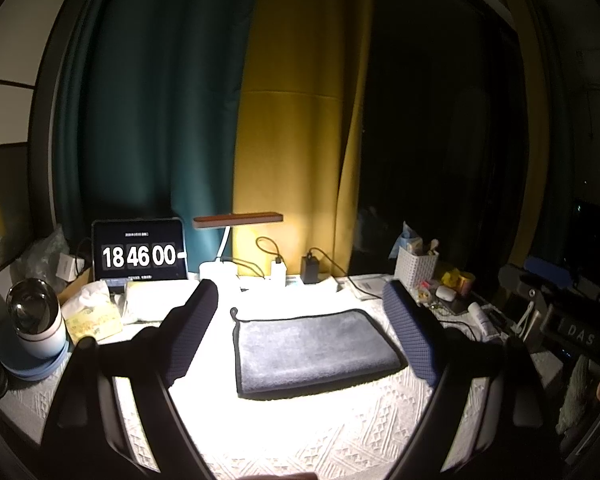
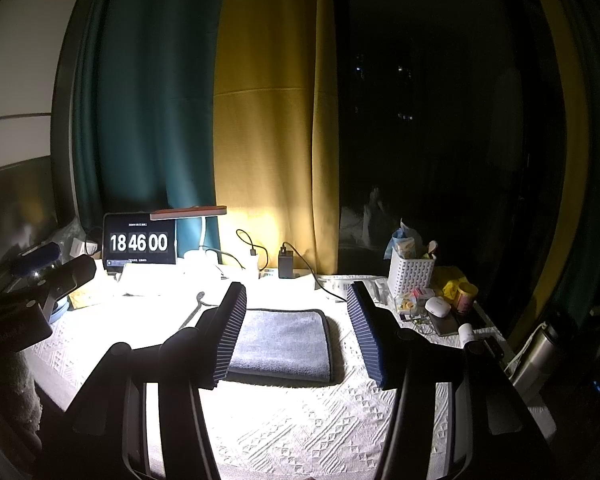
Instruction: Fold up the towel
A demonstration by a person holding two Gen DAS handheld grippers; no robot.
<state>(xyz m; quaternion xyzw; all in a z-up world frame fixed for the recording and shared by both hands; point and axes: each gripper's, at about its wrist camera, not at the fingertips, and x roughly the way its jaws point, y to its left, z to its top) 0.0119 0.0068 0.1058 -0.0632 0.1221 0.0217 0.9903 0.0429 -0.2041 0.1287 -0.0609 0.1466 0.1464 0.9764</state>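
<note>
Lamp-lit table with white patterned cloth (image 1: pixel 340 432); folded grey towel (image 1: pixel 316 350) lies flat at centre. Left gripper (image 1: pixel 306 322) and right gripper (image 2: pixel 296 330) gape wide, empty. Behind: clock screen (image 1: pixel 139 254), teal and yellow curtains (image 1: pixel 300 120).

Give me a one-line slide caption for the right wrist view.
Open right gripper poised above a grey towel lying folded on the white tablecloth, lit by a desk lamp.

Right tongs (image 2: pixel 296 320) hide towel's (image 2: pixel 284 344) left edge
</note>
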